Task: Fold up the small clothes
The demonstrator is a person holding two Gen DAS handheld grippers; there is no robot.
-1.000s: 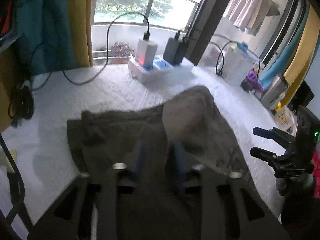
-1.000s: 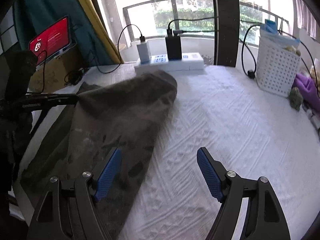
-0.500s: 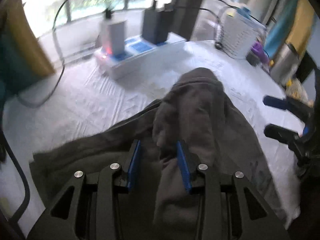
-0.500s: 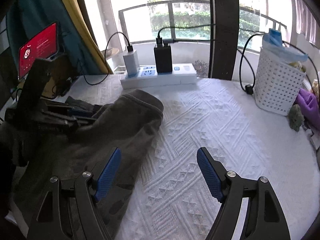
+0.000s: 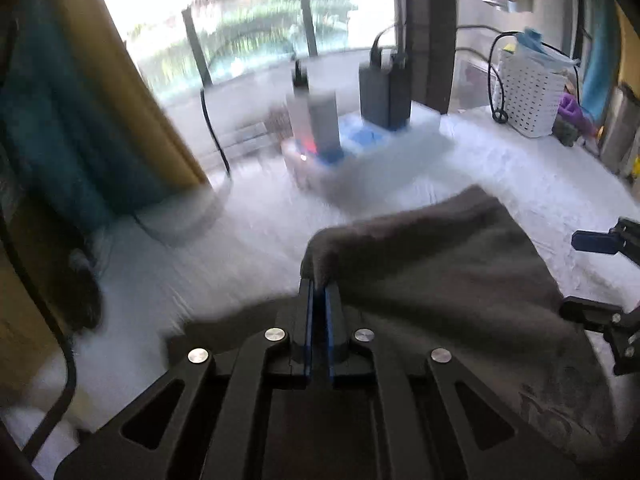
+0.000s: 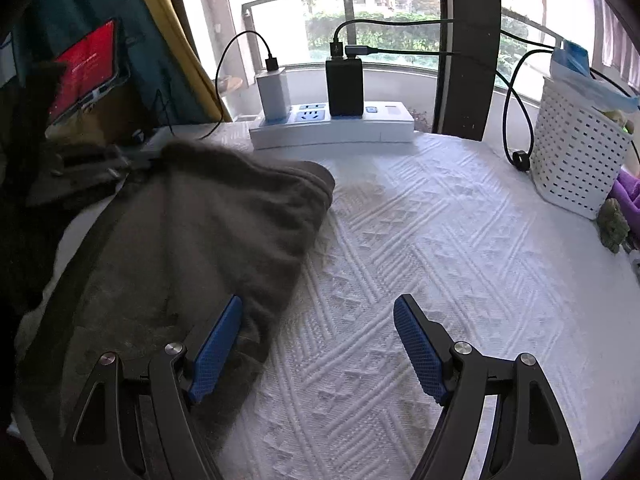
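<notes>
Our left gripper (image 5: 319, 292) has just been closing and now pinches the grey garment (image 5: 440, 280) mid-frame on the white cloth (image 6: 420, 260), while our right gripper (image 6: 318, 344) gapes empty, so the thin pinch might slip.

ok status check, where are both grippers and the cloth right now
Left hand-held gripper has just been closing, now pinched on a fold of the grey garment. Right hand-held gripper open, over its near edge. Power strip behind, clear of the fold.
</notes>
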